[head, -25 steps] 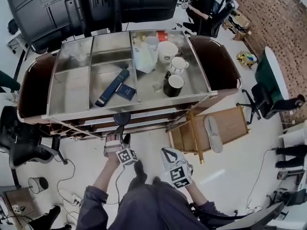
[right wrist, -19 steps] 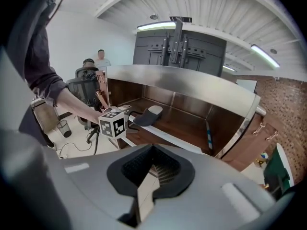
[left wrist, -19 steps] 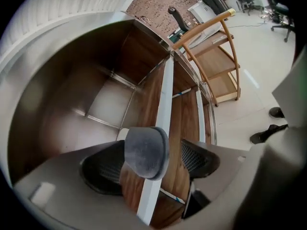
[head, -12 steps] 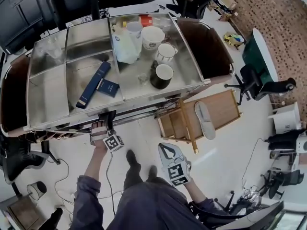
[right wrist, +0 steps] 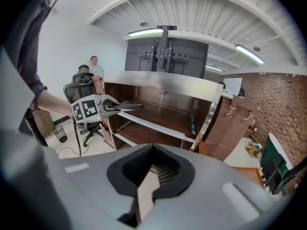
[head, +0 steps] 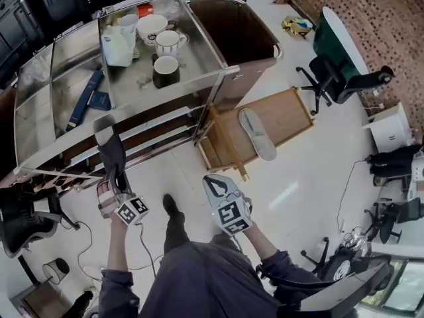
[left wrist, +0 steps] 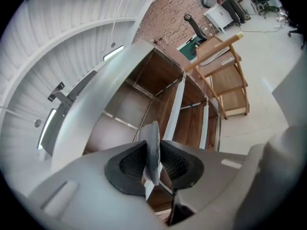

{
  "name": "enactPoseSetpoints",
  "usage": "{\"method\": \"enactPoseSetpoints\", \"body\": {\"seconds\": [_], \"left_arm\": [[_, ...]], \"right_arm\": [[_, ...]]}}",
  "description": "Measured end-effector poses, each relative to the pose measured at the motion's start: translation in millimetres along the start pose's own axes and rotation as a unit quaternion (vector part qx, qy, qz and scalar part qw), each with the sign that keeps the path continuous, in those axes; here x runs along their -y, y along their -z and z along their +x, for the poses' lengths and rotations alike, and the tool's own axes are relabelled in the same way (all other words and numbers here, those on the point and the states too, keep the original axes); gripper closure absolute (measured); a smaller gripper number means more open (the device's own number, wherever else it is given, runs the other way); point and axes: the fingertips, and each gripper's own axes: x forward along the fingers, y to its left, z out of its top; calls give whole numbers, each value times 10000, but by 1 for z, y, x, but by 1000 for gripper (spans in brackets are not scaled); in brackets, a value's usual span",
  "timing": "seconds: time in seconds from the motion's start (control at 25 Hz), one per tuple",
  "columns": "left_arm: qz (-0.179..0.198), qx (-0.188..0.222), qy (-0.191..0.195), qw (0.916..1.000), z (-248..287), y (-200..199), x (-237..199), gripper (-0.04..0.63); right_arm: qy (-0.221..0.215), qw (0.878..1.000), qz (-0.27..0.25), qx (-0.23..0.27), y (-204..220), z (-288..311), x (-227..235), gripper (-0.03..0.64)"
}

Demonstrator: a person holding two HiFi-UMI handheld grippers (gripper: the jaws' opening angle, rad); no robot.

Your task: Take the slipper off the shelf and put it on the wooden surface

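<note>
Head view, nearest first. A person's sleeves are at the frame bottom, over a white glossy floor, with a small round bin at the near left.

Two grippers are held out low.
- Left gripper: clamped on a dark slipper. The slipper sticks up past the tips, in the air just in front of the lower boards of the shelf unit. It is off the shelf and well apart from the wooden surface. In the left gripper view it sits edge-on, pinched between both pads.
- Right gripper: jaws together, nothing in them.

Next out, right of the shelf unit, is the wooden surface, a low slatted stand. One grey slipper lies flat on it.

The shelf unit has a steel top, brown curved side panels and open boards below.

Farther out there are office chairs at the room's edges, one green-backed, and a brick wall at the far right. The right gripper view shows a ribbed ceiling with strip lights.

Counts:
- Grippers: 2.
- Slippers: 2 (one held, one on wood).
- Cups on the steel top: 4, namely a tall white, a wide white, a white mug and a black mug.
- Blue boxes: 2, one long and one small, touching.
</note>
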Motion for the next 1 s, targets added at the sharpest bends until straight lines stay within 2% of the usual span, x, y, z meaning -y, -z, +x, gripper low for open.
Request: {"method": "enactPoseSetpoints", "body": {"seconds": [0.28, 0.4, 0.48, 0.72, 1.0], "left_arm": [[-118, -283, -68, 9995, -159, -59, 76, 500], [-173, -264, -67, 9995, -219, -107, 118, 500], [-193, -104, 5, 9998, -250, -147, 149, 500], [-97, 634, 493, 9967, -287, -269, 230, 500], [203, 1275, 1116, 9853, -275, -396, 294, 499]], "right_arm": [[-55, 9987, 79, 506, 69, -111, 24, 614], [-189, 9978, 178, 616, 112, -168, 35, 615], [-212, 9976, 241, 606, 142, -205, 44, 615], [155, 9971, 517, 542, 209, -280, 86, 615], [765, 9909, 951, 568, 262, -338, 149, 615]]}}
